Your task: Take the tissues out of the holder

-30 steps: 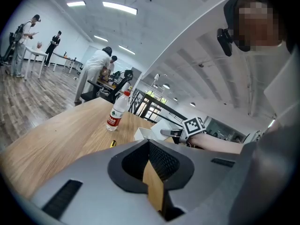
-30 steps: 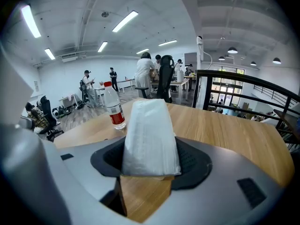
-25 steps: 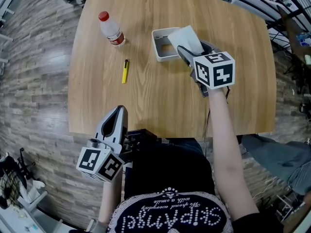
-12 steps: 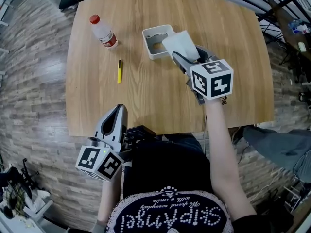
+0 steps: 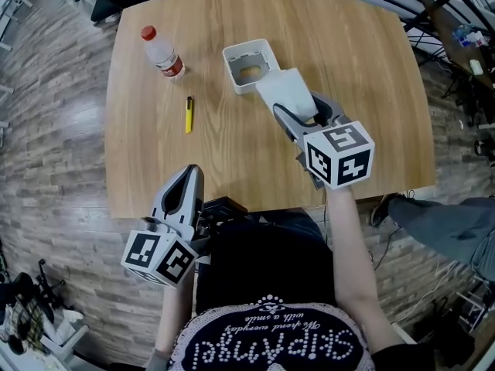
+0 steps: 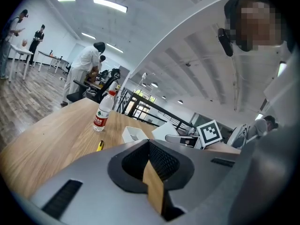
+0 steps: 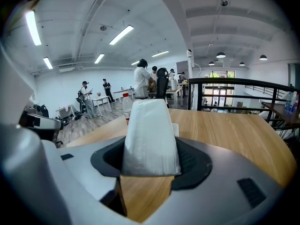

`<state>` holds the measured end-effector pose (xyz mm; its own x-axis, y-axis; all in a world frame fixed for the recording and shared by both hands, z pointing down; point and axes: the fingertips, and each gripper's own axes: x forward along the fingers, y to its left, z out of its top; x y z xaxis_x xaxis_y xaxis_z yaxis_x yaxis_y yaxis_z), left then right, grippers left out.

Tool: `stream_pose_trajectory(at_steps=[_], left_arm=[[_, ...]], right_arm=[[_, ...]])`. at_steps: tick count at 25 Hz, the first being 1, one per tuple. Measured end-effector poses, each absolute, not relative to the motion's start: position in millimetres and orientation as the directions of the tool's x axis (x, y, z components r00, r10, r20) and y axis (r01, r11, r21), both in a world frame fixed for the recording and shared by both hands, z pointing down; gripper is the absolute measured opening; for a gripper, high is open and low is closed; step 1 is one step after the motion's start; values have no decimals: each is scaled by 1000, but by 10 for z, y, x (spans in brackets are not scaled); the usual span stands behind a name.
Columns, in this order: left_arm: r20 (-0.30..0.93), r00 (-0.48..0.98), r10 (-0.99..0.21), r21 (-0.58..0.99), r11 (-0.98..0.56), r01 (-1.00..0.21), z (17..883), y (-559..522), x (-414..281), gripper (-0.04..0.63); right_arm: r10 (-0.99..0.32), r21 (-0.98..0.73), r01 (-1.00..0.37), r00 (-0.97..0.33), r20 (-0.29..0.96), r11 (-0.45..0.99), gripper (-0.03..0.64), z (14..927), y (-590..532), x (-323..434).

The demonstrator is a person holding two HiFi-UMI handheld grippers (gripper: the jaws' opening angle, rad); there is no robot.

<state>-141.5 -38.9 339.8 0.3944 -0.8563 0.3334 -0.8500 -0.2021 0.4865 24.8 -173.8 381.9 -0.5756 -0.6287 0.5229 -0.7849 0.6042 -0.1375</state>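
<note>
Two jaws of the right gripper [image 5: 298, 105] stand wide apart and press on a white pack of tissues [image 5: 283, 85]. They hold it by its near end, so most of the pack sticks out past the jaw tips. The pack appears lifted off the wooden table [image 5: 371, 60], just beside the white holder [image 5: 230, 66] and clear of its rim. The holder is an open-topped box that now looks empty, with only its bare bottom showing.

The left gripper [image 5: 189, 174] hangs low at the near edge of the table, close to the person's lap. Its jaws are drawn together with nothing between them. Farther left on the table lie a yellow pen [image 5: 189, 115] and, beyond it, an upright water bottle [image 5: 164, 54] with a red cap, both well apart from the holder.

Judging by this, the lifting-out step is all but done. The next move likely calls for carrying the pack to a bare stretch of table, lowering it until it rests flat, and only then spreading the jaws. The pack is soft and may sag or cling to the pads.
</note>
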Motion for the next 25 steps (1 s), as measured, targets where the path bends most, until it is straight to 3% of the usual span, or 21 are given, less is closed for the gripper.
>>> stream_pose_trajectory(at_steps=[25], left_arm=[[322, 434, -841, 474, -253, -843, 3338, -368, -1288, 6]], right_arm=[[-656, -164, -808, -562, 504, 566, 267, 3636, -999, 554]])
